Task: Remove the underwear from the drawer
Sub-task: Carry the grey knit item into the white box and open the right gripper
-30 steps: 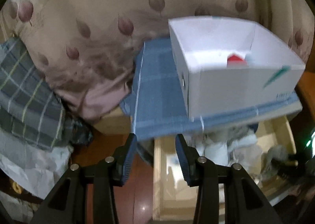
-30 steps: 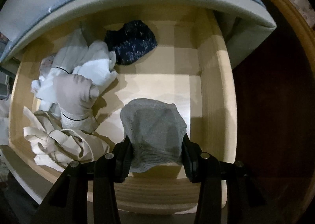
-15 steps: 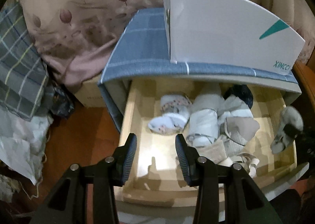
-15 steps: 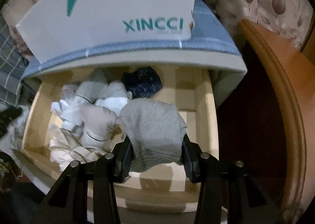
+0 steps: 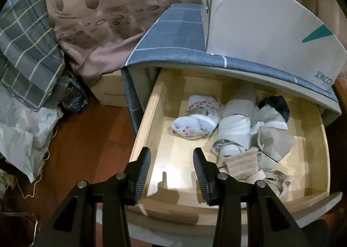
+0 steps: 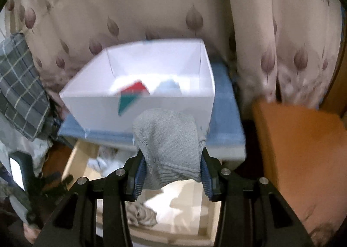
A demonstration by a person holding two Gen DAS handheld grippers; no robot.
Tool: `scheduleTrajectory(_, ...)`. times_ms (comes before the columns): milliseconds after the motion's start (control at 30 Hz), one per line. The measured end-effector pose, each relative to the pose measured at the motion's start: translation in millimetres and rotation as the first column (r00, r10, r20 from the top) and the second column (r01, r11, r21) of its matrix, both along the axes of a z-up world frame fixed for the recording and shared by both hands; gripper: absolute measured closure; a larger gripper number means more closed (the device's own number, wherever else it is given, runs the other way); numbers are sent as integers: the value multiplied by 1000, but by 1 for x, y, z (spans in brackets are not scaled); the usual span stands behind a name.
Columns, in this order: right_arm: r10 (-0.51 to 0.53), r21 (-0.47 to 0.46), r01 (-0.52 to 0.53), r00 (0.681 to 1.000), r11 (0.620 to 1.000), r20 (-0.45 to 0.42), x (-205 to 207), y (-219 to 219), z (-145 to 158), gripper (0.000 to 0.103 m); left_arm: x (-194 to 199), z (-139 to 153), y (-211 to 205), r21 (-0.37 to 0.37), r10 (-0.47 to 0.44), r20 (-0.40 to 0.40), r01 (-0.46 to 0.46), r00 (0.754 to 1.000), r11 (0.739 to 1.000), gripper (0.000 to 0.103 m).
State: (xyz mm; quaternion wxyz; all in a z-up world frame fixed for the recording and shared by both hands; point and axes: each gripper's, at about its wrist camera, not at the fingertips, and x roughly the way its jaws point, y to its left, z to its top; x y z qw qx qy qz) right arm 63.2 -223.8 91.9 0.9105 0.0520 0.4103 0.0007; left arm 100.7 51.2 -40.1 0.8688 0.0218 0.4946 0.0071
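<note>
Up above the pale wooden drawer (image 6: pixel 186 210), the right tongs (image 6: pixel 171 171) pinch a soft grey ribbed-knit underwear piece (image 6: pixel 169 145), bunched between their grooved pads, before the white cardboard box (image 6: pixel 104 108). Lower, the left tongs (image 5: pixel 171 171) gape empty over smooth drawer boards, rolled pale fabric bundles (image 5: pixel 234 129) just beyond them.

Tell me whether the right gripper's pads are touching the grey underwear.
Touching. The right wrist view shows the right gripper clamped on the grey underwear, both pads pressed into its sides.

Dim fisheye views, right one motion-blurred
</note>
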Motion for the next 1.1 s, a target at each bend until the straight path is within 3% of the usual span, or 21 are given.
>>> scheduleTrajectory(200,6,-47,-2,996,999,90,26,3,43,63,-2,1,4,-14,25,17,-25,1000,1000,62)
scheduleTrajectory(367,7,-69,0,994,998,109,56,3,58,62,-2,1,9,-22,50,21,-50,999,999,62)
scheduleTrajectory(667,-4,-96,4,1000,995,-9,119,2,40,61,0,0,18,-47,74,22,-73,997,996,62)
scheduleTrajectory(1100,-11,-125,-9,986,992,-164,150,9,0,57,0,1,20,-53,73,19,-72,997,996,62)
